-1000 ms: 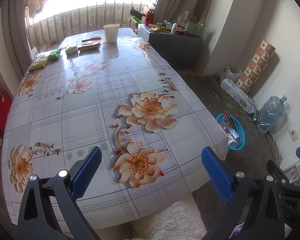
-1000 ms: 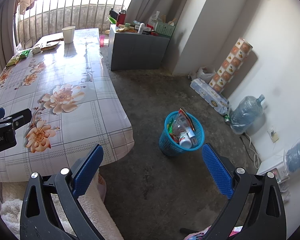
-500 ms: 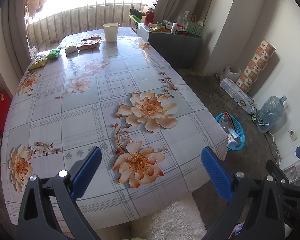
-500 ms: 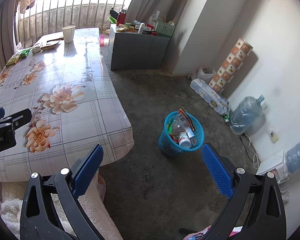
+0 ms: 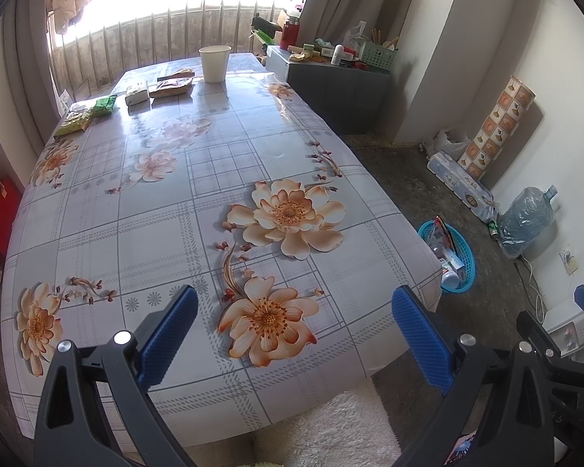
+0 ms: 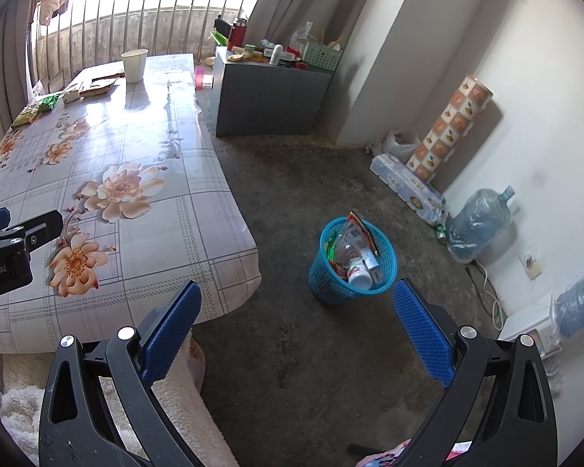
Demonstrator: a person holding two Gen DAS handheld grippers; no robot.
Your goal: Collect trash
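Note:
A blue mesh trash basket [image 6: 353, 260] full of wrappers and a bottle stands on the floor right of the table; it also shows in the left wrist view [image 5: 453, 257]. At the table's far end lie a white paper cup [image 5: 214, 63], a brown wrapper [image 5: 172, 86], a small white box [image 5: 137, 94] and green snack packets [image 5: 85, 114]. My left gripper [image 5: 295, 334] is open and empty over the table's near end. My right gripper [image 6: 296, 332] is open and empty above the floor, near the basket.
The table [image 5: 155, 225] has a floral plastic cloth. A grey cabinet [image 6: 270, 95] with clutter stands at the back. Tissue packs [image 6: 407, 186], a patterned roll [image 6: 449, 126] and a water jug [image 6: 479, 223] line the right wall. A white fluffy seat [image 5: 331, 432] is below me.

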